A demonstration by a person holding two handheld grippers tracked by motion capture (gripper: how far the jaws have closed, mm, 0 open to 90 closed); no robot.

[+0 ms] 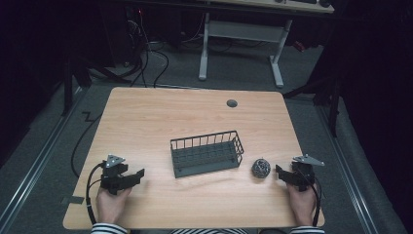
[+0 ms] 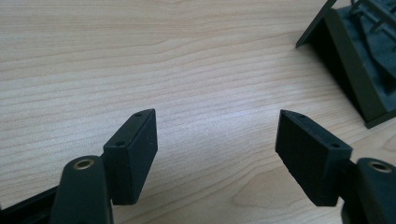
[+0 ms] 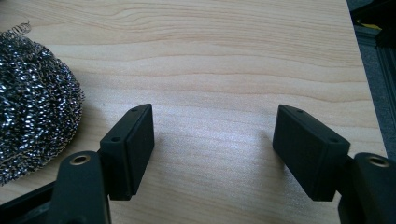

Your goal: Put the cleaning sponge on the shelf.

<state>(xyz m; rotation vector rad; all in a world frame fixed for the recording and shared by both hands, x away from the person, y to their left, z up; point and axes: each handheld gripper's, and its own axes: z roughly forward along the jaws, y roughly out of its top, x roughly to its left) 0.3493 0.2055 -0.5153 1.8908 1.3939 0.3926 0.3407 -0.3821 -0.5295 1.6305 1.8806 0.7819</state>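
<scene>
A dark wire basket (image 1: 206,153) stands in the middle of the wooden table (image 1: 146,117); its corner (image 2: 355,60) shows at the upper right of the left gripper view. A steel wool scourer (image 1: 261,168) lies just right of the basket, and it sits left of the jaws (image 3: 32,121) in the right gripper view. My left gripper (image 1: 138,175) rests low at the table's front left, open, with bare wood between its jaws (image 2: 217,144). At the front right, close to the scourer, my right gripper (image 1: 279,171) is open and holds nothing (image 3: 214,140).
A round cable hole (image 1: 232,103) sits near the table's far edge. Beyond the table stand a white desk frame (image 1: 243,44) and cables on the grey floor. The table's right edge (image 3: 359,70) is close to my right gripper.
</scene>
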